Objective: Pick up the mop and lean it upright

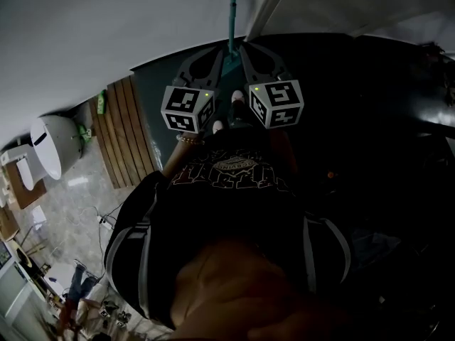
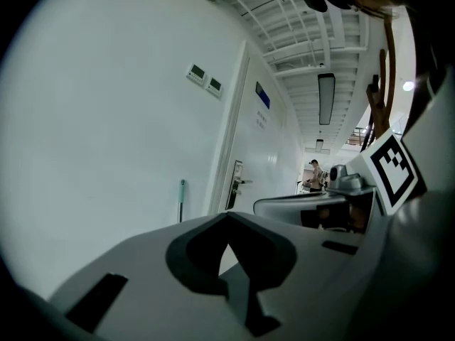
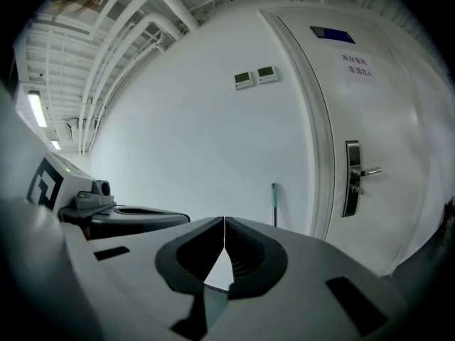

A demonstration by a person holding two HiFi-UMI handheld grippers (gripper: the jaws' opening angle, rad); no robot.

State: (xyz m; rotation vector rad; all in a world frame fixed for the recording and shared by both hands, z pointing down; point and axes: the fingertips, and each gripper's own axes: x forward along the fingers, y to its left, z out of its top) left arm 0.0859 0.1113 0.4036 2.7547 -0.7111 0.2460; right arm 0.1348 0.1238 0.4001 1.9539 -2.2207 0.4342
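The mop stands upright against the white wall, and no gripper touches it. Its teal handle (image 1: 232, 13) rises just beyond both gripper tips in the head view. It shows as a thin teal-topped pole (image 2: 181, 199) in the left gripper view and again (image 3: 274, 203) in the right gripper view, left of the door frame. My left gripper (image 1: 225, 51) (image 2: 227, 216) is shut, with nothing between its jaws. Close beside it, my right gripper (image 1: 244, 49) (image 3: 225, 221) is also shut and empty. Both point at the wall. The mop head is hidden.
A white door (image 3: 398, 155) with a metal lever handle (image 3: 353, 178) is right of the mop. Two wall controllers (image 3: 254, 77) hang above. Wooden slats (image 1: 128, 130) and a white rounded bin (image 1: 53, 144) lie to my left. A person (image 2: 313, 175) stands far down the corridor.
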